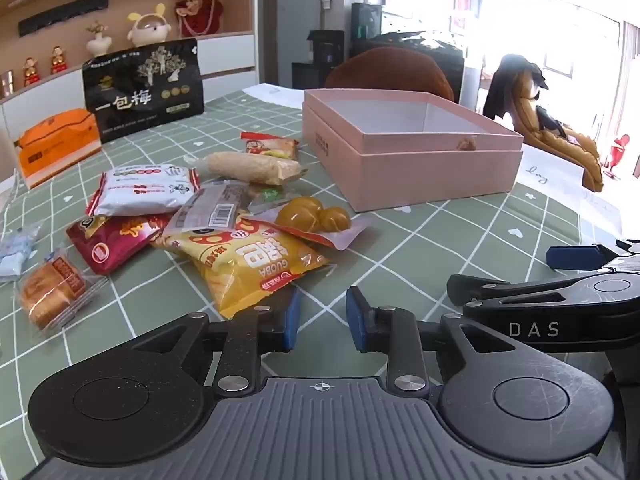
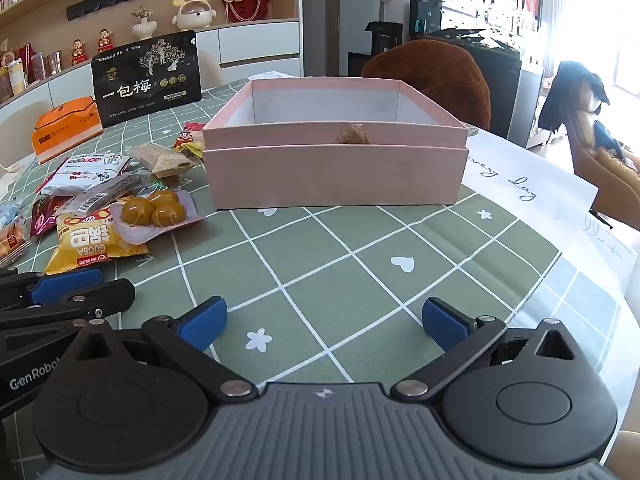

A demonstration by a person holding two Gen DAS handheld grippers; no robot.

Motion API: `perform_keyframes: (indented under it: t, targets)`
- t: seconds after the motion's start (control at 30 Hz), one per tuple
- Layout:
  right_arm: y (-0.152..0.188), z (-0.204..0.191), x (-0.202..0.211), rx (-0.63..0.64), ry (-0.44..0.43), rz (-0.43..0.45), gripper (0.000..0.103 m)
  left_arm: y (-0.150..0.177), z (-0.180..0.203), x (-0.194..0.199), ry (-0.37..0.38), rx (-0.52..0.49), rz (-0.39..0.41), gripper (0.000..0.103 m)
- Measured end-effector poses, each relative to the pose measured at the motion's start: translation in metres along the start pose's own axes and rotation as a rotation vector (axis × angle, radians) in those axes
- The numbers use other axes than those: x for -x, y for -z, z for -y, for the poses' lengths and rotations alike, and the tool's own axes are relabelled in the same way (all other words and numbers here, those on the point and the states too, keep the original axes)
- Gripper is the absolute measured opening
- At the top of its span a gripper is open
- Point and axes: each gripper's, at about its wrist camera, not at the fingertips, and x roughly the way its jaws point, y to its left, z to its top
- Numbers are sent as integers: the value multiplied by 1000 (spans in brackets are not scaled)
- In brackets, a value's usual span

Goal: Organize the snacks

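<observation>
A pile of snack packets [image 1: 208, 216] lies on the green checked tabletop [image 2: 360, 280], left of an open pink box [image 2: 336, 152]. Left hand-held gripper [image 1: 322, 320] is slightly spread near the yellow packet [image 1: 248, 264]; right hand-held gripper [image 2: 324, 324] is spread wide, holding nothing.

Far ahead-left: shelf figurines [image 2: 105, 41], white vase [image 2: 143, 27]. Ahead-right: brown chair [image 2: 444, 76], perhaps a draped jacket [image 2: 576, 92].

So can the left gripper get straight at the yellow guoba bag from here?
Probably yes. The left gripper is open and empty, and the yellow guoba bag lies just ahead of its left finger with its near corner exposed; only the egg pouch overlaps its far end.
</observation>
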Motion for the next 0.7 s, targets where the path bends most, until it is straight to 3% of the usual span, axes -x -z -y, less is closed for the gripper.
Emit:
perform_keyframes:
  t: [0.7]
  targets:
    - [1, 2, 2, -3, -2, 2, 103, 0, 0, 0, -2, -3, 0, 31]
